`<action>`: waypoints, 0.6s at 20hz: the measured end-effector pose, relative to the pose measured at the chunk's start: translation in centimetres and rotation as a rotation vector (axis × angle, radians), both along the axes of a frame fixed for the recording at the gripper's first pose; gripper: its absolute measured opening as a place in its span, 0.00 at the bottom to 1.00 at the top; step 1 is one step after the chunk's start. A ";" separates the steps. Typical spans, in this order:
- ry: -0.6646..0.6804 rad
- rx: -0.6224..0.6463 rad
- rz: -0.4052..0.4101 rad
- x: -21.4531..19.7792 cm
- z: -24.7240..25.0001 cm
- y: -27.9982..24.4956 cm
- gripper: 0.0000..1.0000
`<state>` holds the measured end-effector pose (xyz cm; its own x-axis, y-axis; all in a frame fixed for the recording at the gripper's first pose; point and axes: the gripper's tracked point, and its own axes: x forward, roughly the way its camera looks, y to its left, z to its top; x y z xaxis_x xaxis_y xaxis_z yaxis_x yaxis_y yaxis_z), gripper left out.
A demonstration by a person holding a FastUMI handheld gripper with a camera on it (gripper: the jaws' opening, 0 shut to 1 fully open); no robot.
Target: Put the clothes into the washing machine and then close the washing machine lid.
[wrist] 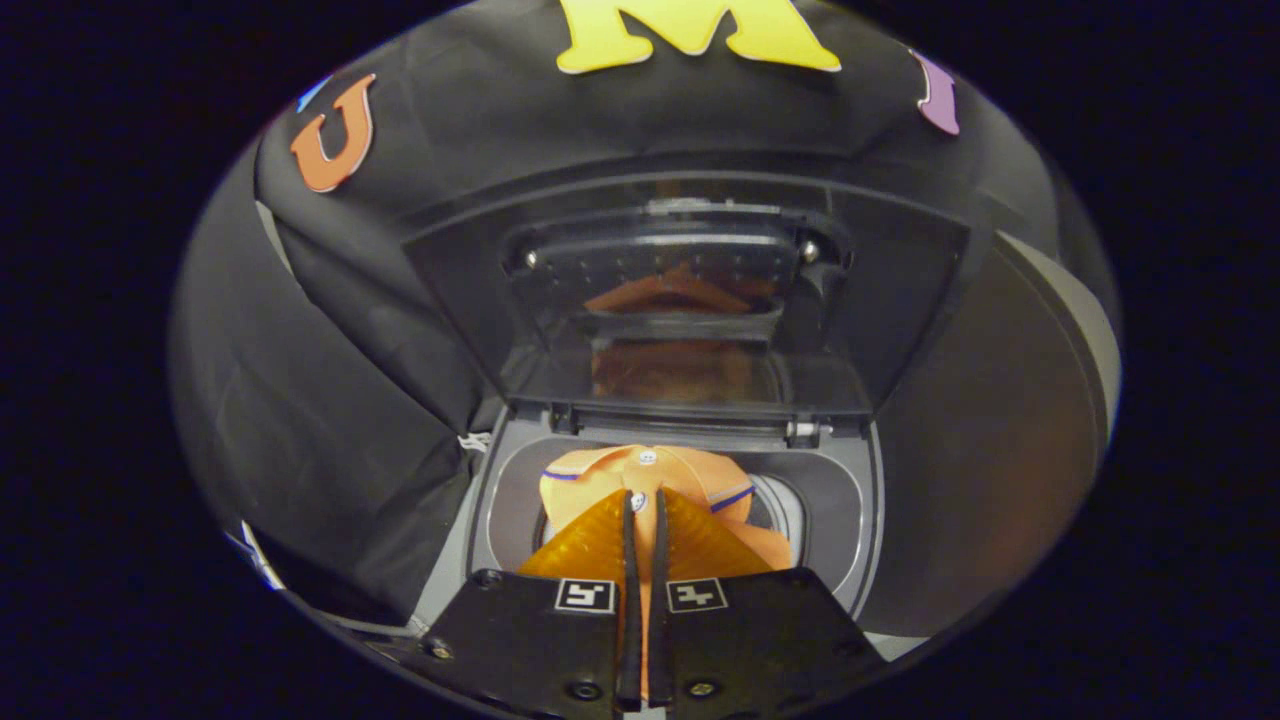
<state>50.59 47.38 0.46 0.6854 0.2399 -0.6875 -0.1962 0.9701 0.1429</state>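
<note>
Gripping orange shirt (640,480), claw (644,505) clamped on fabric over open washing machine (850,520) drum, lid (690,300) upright behind

The hand-held gripper (644,500) has two black blocks with screws, each bearing a square black-and-white marker.

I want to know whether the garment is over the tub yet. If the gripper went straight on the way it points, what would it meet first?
The gripper, jaws shut on the orange shirt, would likely carry it into the washing machine opening; depth is unclear.
</note>
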 end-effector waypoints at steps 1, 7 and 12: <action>0.024 -0.003 -0.012 0.2 -0.9 0.1 0.06; 0.162 -0.032 -0.055 0.4 -4.1 0.3 0.06; 0.146 -0.069 -0.066 0.7 -4.0 0.3 0.07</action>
<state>51.29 47.66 -3.55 0.5895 0.1468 -0.7943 -0.1140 0.9886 0.0981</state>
